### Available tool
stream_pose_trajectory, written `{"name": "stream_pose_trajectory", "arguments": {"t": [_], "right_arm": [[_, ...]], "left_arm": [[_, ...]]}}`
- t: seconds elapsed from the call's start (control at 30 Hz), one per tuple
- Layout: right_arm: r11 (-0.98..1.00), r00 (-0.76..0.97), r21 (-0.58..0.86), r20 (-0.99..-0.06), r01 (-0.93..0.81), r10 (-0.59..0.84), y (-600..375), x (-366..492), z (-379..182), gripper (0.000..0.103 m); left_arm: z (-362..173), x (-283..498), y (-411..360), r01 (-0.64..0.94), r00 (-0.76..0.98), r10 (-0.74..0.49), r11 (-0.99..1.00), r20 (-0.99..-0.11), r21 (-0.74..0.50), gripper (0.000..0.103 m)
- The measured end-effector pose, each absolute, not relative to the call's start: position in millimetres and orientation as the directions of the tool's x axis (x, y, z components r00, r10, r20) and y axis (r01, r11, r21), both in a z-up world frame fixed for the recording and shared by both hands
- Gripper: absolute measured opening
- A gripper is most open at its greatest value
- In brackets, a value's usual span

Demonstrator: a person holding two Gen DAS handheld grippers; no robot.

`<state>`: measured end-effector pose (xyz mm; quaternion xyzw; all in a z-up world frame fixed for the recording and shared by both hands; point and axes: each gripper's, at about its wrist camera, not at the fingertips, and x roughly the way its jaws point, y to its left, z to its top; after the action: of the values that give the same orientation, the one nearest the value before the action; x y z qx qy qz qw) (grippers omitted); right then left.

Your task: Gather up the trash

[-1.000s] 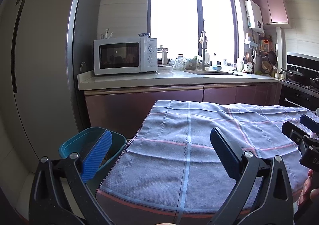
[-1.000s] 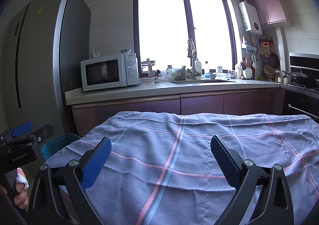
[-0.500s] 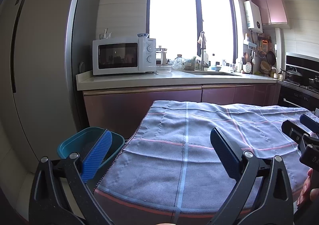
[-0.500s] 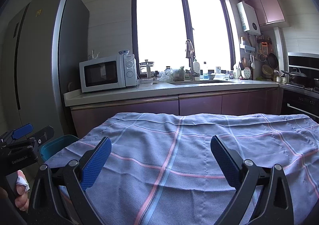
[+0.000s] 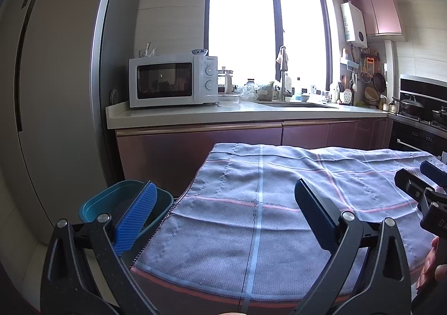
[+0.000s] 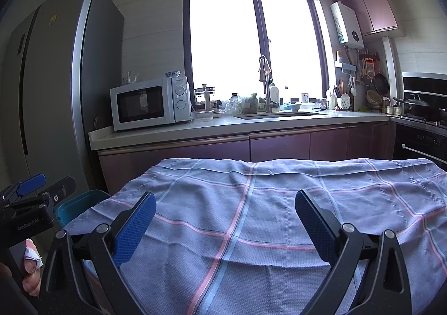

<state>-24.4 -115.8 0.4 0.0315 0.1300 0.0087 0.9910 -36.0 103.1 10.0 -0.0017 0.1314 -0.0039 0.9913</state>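
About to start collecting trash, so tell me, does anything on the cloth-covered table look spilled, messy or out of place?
Nothing stands out. The plaid cloth lies mostly flat with only light creases, no trash or spill shows on it, and the teal bin sits upright beside its left edge.

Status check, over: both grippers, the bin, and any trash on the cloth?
Left gripper open, empty. Right gripper open, empty. Teal bin off the table's left edge. No trash visible on the plaid cloth; nothing in the way.

Both wrist cameras looking level across the grey plaid tablecloth (image 5: 259,220) (image 6: 251,217) toward the white microwave (image 5: 171,80) (image 6: 149,102), left view sitting nearer the teal plastic bin (image 5: 111,197) (image 6: 75,207)
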Motion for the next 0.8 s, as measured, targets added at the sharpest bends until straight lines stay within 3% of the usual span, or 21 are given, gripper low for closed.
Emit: {"name": "stream_pose_trajectory", "arguments": {"t": [0.8], "right_arm": [[0.998, 0.967, 0.067, -0.254, -0.004, 0.021, -114.1, -24.5, 1.4, 0.096]], "left_arm": [[11.0, -38.3, 101.8, 0.000, 0.969, 0.000, 1.000, -0.247, 0.001, 0.097]]}}
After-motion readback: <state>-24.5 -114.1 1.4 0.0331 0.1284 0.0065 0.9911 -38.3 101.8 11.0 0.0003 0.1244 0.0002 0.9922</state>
